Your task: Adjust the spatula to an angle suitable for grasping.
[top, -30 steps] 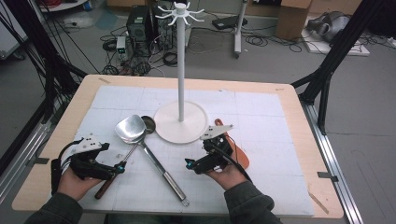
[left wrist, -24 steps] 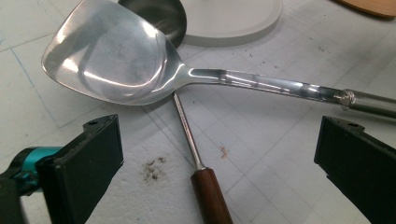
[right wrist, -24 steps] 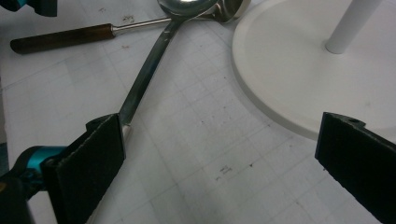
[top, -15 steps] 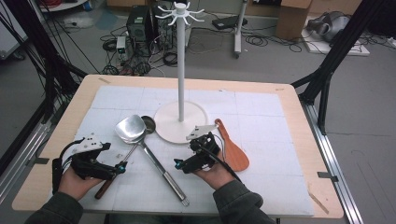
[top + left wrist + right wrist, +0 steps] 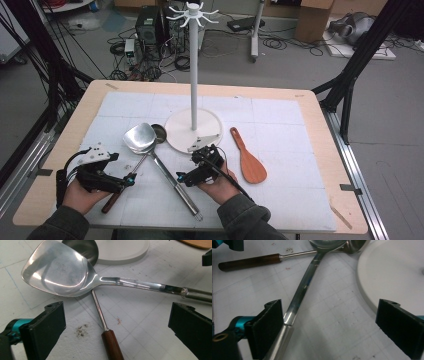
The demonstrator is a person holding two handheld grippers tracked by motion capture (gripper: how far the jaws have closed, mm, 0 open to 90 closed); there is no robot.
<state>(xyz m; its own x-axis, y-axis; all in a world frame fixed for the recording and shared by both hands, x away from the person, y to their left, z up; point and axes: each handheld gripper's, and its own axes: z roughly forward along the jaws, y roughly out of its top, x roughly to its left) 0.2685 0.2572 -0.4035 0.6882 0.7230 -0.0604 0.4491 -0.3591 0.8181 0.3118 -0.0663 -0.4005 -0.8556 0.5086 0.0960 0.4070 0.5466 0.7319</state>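
Note:
A steel spatula (image 5: pixel 140 137) lies on the white mat, its long handle (image 5: pixel 303 287) running toward the near edge. A ladle (image 5: pixel 159 132) with a wooden handle (image 5: pixel 112 345) crosses under it. My right gripper (image 5: pixel 182 177) is low over the spatula's handle, open; its jaws have just been closing a little. In the right gripper view (image 5: pixel 329 305) the handle passes just inside the left jaw, untouched by the pads. My left gripper (image 5: pixel 131 180) stands open at the left. In the left gripper view (image 5: pixel 117 307) the ladle's handle lies between its jaws.
A white stand's round base (image 5: pixel 210 125) sits mid-table, its pole (image 5: pixel 193 65) rising to hooks at the top. A wooden rice paddle (image 5: pixel 247 157) lies on the mat to the right of my right hand. The wooden table rim (image 5: pixel 320 130) frames the mat.
My right hand has moved left, from over the wooden paddle to the steel spatula's handle, uncovering the paddle. The left hand has stayed in place.

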